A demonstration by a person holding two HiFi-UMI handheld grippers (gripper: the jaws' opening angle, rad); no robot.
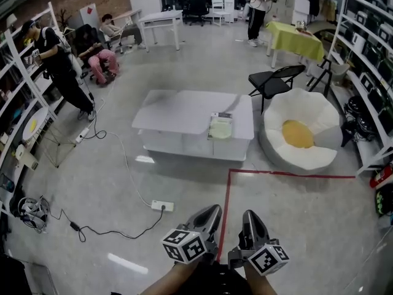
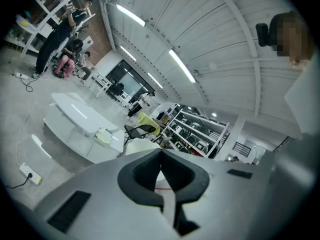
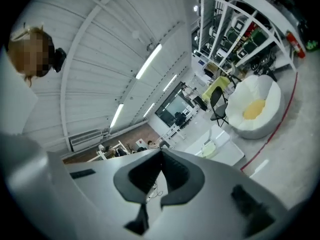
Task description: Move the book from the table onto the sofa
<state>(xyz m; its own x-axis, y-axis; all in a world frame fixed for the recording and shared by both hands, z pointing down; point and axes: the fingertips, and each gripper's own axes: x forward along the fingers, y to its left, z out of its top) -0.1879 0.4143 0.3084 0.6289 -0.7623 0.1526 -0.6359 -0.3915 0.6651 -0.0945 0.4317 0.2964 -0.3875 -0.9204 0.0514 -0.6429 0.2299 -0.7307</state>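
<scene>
The left gripper [image 1: 210, 212] is held low in front of the person, pointing forward about level, its jaws pressed together on nothing; the left gripper view shows the two dark pads meeting at the tip with only floor beyond them. The book [image 1: 221, 127], pale green, lies flat at the near right corner of the low white table [image 1: 178, 110], well ahead of both tools and almost straight ahead of the left one; its long axis runs away from the person, the short edge facing the grippers. The right gripper [image 1: 251, 216] sits just beside the left at the same height, also level, and its own view shows the jaws closed and empty. The egg-shaped beanbag sofa [image 1: 319, 155] stands ahead and to the right of the right gripper, just beyond the table's right end. I judge the left hand marginally better lined up with the book, the right nearer the sofa; both must open before any grasp.
</scene>
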